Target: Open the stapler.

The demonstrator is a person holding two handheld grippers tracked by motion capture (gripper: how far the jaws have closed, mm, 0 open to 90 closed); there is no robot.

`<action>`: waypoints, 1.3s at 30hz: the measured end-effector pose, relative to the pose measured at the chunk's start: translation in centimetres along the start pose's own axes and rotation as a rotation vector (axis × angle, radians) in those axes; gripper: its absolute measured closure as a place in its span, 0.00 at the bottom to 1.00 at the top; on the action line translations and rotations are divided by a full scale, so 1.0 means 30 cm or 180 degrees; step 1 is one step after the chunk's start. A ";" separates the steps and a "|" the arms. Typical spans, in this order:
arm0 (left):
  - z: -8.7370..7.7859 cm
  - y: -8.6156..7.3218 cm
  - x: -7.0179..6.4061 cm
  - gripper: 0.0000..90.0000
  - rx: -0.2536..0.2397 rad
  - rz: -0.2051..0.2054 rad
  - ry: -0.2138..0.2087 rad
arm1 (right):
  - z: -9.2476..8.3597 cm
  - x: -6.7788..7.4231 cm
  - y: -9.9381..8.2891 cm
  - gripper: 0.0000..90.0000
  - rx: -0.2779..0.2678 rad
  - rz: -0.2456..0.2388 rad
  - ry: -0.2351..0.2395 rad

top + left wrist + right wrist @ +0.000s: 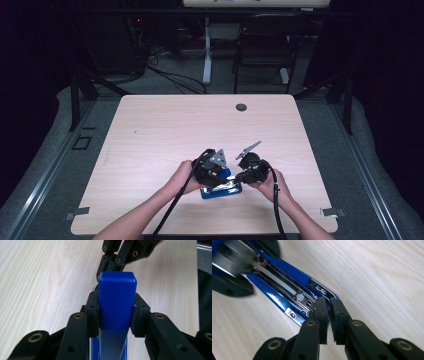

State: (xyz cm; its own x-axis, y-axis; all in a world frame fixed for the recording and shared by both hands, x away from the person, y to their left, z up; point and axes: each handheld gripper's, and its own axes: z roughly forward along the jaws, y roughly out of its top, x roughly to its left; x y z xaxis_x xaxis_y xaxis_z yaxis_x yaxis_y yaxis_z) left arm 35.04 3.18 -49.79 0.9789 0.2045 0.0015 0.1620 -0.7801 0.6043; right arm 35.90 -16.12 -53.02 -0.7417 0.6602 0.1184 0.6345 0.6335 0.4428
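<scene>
Dark room, pale wood worktop (150,130) near its front edge, right of centre.

Left gripper (116,312): jaws clamped on both sides of the blue top cover (117,297) of a stapler, pads pressing the plastic flanks. Cover stands raised, tilted up off the body. Reads as the lid being swung open on its hinge.

Right gripper (329,315): jaws all but closed, only a thin slit between the pads, tips set down at the nose of the stapler base (287,293). Cannot tell whether they pinch the base edge or merely press on it. Likely purpose: pin the base so it does not lift with the cover.

Stapler interior exposed in the right gripper view: bright metal staple channel (284,287) running along the blue base, chrome anvil plate (320,288) at the nose.

High view: both hands meet over the stapler (221,189), left gripper (216,167) above, right gripper (248,169) just beside it. Cables trail toward the front edge.

Judgement: opening for a reload or a check of the channel. 1 risk: base slipping sideways.
</scene>
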 end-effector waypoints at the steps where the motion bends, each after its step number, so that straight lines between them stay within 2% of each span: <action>1: -0.012 -0.006 0.000 0.73 -0.0005 0.0006 -0.0004 | 0.000 0.000 0.000 0.95 0.0003 -0.0005 -0.0015; 7: -0.067 -0.050 0.006 0.73 -0.0052 -0.0006 -0.0025 | -0.001 0.001 0.000 0.95 0.0003 0.0004 -0.0019; 9: -0.078 -0.067 0.008 0.73 -0.0099 -0.0001 -0.0047 | 0.001 0.007 0.001 0.95 -0.0025 0.0061 -0.0025; 13: -0.092 -0.091 0.007 0.73 -0.0156 -0.0002 -0.0049 | -0.001 0.007 0.002 0.95 0.0004 0.0030 -0.0038; 14: -0.093 -0.095 0.008 0.73 -0.0174 -0.0007 -0.0049 | 0.001 0.011 0.000 0.95 -0.0031 0.0062 -0.0053; 20: -0.086 -0.089 0.012 0.73 -0.0193 -0.0004 -0.0072 | 0.000 0.012 0.008 0.95 0.0033 0.0033 -0.0058; 21: -0.085 -0.088 0.012 0.73 -0.0199 -0.0009 -0.0065 | 0.003 0.015 0.007 0.94 -0.0018 0.0065 -0.0059; 22: -0.085 -0.086 0.012 0.73 -0.0196 -0.0005 -0.0071 | -0.005 0.012 0.010 0.93 0.0040 -0.0009 -0.0079; 24: -0.082 -0.080 0.010 0.73 -0.0198 0.0017 -0.0056 | -0.023 0.007 0.014 0.91 -0.0094 0.0050 0.0037; 28: -0.077 -0.074 0.007 0.73 -0.0187 0.0020 -0.0047 | -0.025 0.008 0.015 0.90 -0.0119 0.0051 0.0082; 30: -0.077 -0.073 0.007 0.73 -0.0183 0.0013 -0.0041 | -0.042 0.011 0.020 0.91 -0.0096 -0.0024 0.0058; 32: -0.077 -0.072 0.007 0.73 -0.0166 0.0017 -0.0043 | -0.071 0.012 0.024 0.94 -0.0214 -0.0081 0.0107; 33: -0.076 -0.071 0.006 0.73 -0.0177 0.0011 -0.0032 | -0.087 0.019 0.026 0.96 -0.0367 -0.0079 0.0170; 36: -0.075 -0.069 0.006 0.73 -0.0161 0.0011 -0.0043 | -0.142 0.046 0.037 1.00 -0.0673 -0.0246 0.0295; 39: -0.074 -0.066 0.006 0.73 -0.0154 0.0008 -0.0040 | -0.170 0.083 0.054 1.00 -0.0849 -0.0354 0.0385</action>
State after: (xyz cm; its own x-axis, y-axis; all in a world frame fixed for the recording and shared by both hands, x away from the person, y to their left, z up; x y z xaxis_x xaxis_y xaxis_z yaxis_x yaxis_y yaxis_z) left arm 34.64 6.07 -49.21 0.9808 0.1950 -0.0068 0.1538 -0.7510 0.6421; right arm 33.96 -15.51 -47.47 -0.8341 0.5297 0.1539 0.4804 0.5604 0.6746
